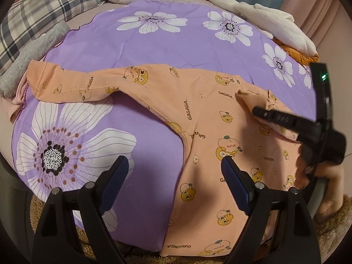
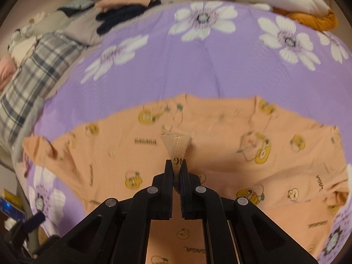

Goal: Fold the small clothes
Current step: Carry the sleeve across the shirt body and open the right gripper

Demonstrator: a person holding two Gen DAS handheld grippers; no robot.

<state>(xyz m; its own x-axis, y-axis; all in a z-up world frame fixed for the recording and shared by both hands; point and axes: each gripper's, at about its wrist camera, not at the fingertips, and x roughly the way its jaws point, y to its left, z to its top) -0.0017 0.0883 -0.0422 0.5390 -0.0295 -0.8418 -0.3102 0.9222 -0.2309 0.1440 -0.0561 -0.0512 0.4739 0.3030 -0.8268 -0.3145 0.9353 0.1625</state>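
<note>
Pinching the sleeve cuff (image 2: 177,145), the right gripper (image 2: 176,165) should carry it across the peach shirt (image 1: 220,121) spread on the purple sheet (image 1: 154,48); the left gripper (image 1: 175,165) hovers open.

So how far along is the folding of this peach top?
Early. The peach top lies mostly spread on the purple sheet, its long sleeve unfolded. In hand: the right gripper is shut on a sleeve cuff held over the body. The left gripper is open. That sleeve and the body folds remain.
</note>
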